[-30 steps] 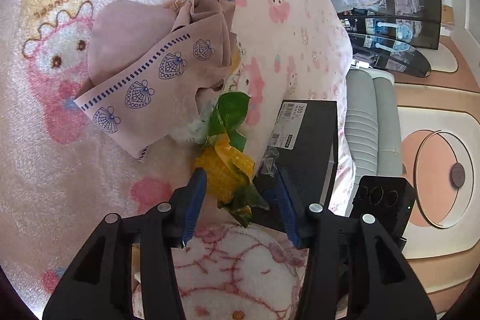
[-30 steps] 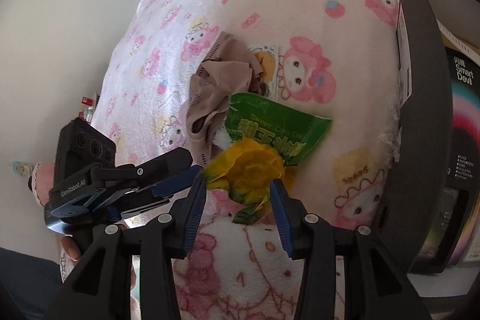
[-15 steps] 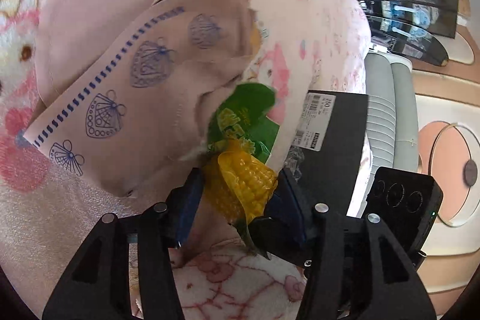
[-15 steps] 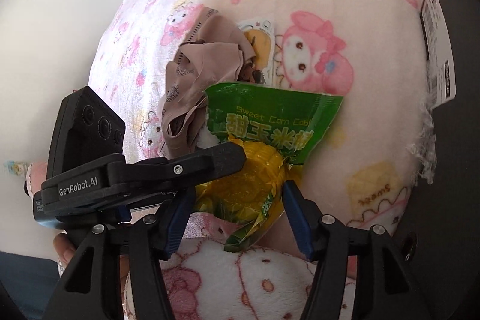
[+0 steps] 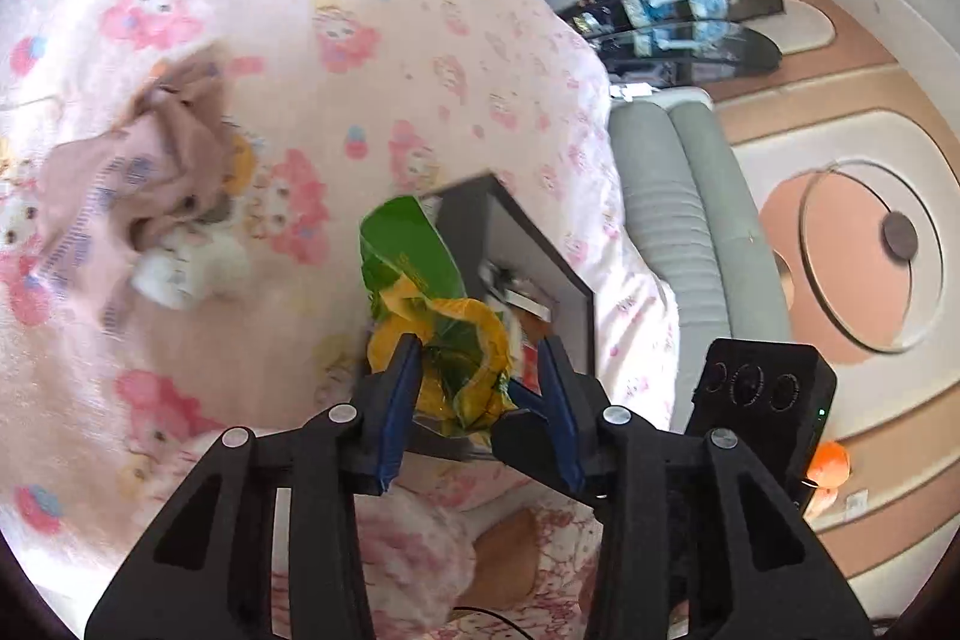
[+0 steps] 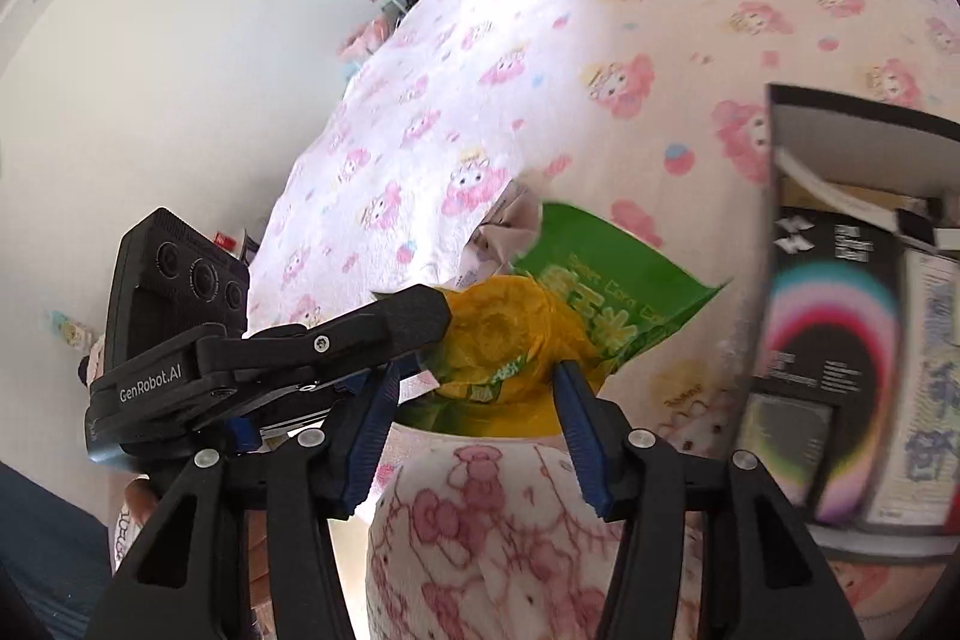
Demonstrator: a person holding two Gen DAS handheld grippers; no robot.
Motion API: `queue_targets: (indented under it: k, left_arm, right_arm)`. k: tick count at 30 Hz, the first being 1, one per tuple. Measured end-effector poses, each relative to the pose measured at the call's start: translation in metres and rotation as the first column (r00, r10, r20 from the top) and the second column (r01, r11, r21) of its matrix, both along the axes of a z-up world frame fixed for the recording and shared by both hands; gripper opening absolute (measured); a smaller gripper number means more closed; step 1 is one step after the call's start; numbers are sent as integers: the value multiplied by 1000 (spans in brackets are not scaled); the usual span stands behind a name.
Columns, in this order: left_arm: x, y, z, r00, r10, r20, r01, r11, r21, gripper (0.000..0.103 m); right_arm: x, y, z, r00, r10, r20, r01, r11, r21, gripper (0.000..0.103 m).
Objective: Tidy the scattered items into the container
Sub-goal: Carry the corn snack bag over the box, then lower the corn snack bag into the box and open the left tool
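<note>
Left wrist view shows my left hand-held gripper (image 5: pixel 471 388) closed on the sweet corn packet (image 5: pixel 441 334), which I have lifted off the bed (image 5: pixel 420 40) since a second ago, so it can go into the black box (image 5: pixel 540 268) just behind. My right hand-held gripper (image 6: pixel 474 406) stands wide around the packet, not pinching.

Pink cartoon-print bedspread (image 5: pixel 420 10), grey sofa (image 5: pixel 690 220)

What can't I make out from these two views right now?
- Grip: whether left gripper or right gripper clamps the corn packet; crossed fingers cover contact, both views.
- Inside the box: packet covers it, left wrist; blurred, right wrist.
- The brown cloth: blurred, left wrist; behind packet, right wrist.
</note>
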State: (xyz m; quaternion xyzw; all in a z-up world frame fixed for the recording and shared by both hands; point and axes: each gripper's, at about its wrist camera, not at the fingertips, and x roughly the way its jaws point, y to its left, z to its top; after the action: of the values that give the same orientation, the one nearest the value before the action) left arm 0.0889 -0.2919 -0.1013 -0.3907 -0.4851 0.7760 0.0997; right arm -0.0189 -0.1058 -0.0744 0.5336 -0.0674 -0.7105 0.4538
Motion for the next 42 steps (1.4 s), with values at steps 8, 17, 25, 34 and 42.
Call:
queue_targets:
  k: [8,17,25,34,42]
  left_arm:
    - [-49,80,19,990,-136,-38,136,991,7,39]
    - [-122,172,-44,971,-235,51,229,968,104,33]
    - [-121,199,-69,943,-269,194,280,960,-28,34]
    - [-110,181,-49,957,-235,169,257,959,-120,31]
    - [-120,207,-57,940,-255,227,304,927,-219,21]
  right_arm:
    - [-21,100,17,987,-158,-20,156,986,-52,50]
    - [-61,203,-30,948,-319,-19,319,947,16,50]
    - [-69,215,-76,964,-265,-10,265,959,98,47]
    - [-78,248,-64,912,-408,-40,409,912,40,47]
    - [-70,236,-74,924,-358,-131,376,915,146,43]
